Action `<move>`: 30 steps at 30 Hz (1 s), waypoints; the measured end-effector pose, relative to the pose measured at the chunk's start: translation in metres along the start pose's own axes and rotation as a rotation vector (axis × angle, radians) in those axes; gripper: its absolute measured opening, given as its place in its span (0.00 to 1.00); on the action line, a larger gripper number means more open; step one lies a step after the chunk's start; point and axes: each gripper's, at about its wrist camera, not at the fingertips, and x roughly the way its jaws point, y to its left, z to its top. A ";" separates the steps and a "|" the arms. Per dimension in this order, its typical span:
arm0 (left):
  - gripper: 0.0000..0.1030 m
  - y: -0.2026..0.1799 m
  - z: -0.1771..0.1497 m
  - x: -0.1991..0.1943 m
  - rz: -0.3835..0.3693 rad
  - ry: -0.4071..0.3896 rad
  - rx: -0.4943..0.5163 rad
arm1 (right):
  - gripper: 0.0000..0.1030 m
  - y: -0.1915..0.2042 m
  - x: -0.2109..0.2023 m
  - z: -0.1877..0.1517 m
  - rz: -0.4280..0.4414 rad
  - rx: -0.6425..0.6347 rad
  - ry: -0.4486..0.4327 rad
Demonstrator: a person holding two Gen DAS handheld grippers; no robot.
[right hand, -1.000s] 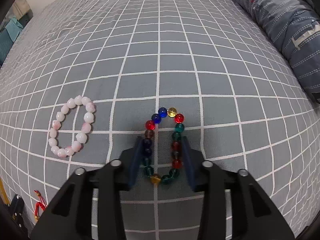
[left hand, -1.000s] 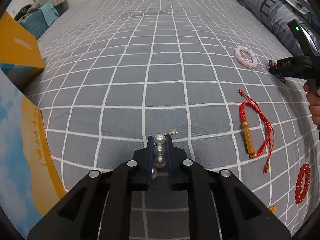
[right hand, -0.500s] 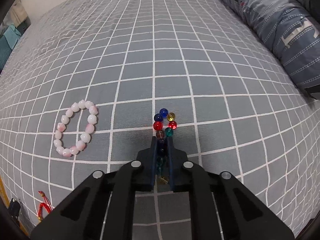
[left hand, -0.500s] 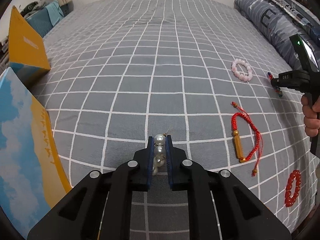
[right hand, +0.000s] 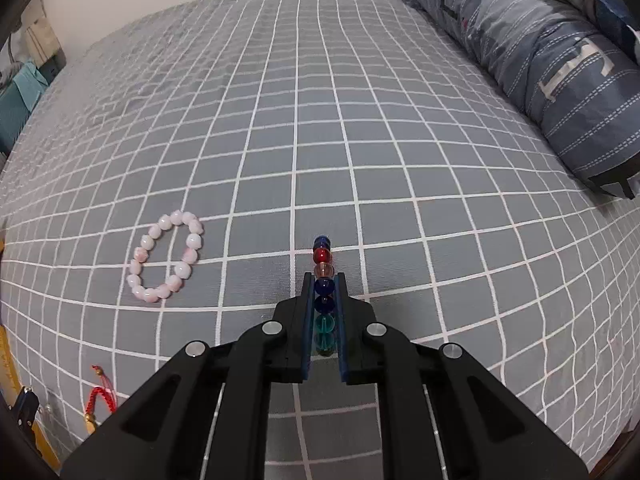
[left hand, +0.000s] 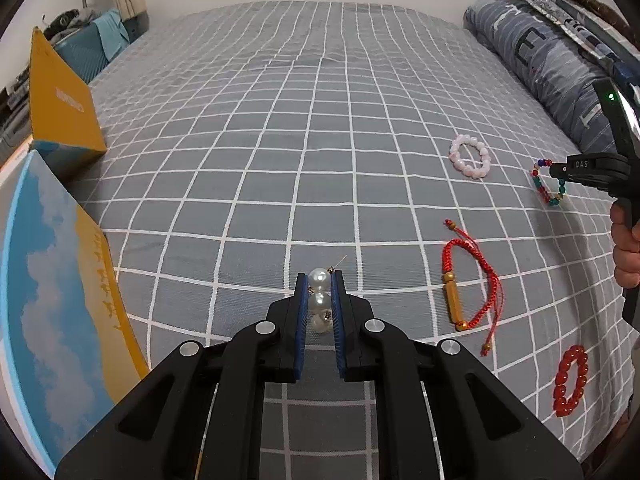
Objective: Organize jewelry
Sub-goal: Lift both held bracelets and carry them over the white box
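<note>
My left gripper (left hand: 319, 280) is shut on a pearl bead piece (left hand: 319, 279) and holds it above the grey checked bedspread. My right gripper (right hand: 324, 280) is shut on a multicoloured bead bracelet (right hand: 322, 256) and holds it off the bed; it also shows hanging from that gripper in the left wrist view (left hand: 545, 184). A pink bead bracelet (right hand: 166, 258) lies to the left of the right gripper. A red cord bracelet (left hand: 472, 280) and a red bead bracelet (left hand: 570, 380) lie to the right of the left gripper.
An open box with a blue and yellow lid (left hand: 52, 300) stands at the left, a yellow box part (left hand: 60, 100) behind it. A rolled blue striped quilt (right hand: 532, 48) lies along the right side of the bed.
My right gripper closed on the multicoloured bracelet and lifted it off the bed. My left gripper rose with the pearl piece still in it.
</note>
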 end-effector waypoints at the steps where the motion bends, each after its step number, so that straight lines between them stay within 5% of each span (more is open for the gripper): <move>1: 0.11 0.000 0.000 -0.002 0.000 -0.004 -0.001 | 0.09 0.000 -0.003 -0.001 0.003 0.000 -0.004; 30: 0.11 0.015 0.040 -0.105 -0.014 -0.103 -0.097 | 0.09 0.009 -0.129 -0.021 0.069 -0.049 -0.117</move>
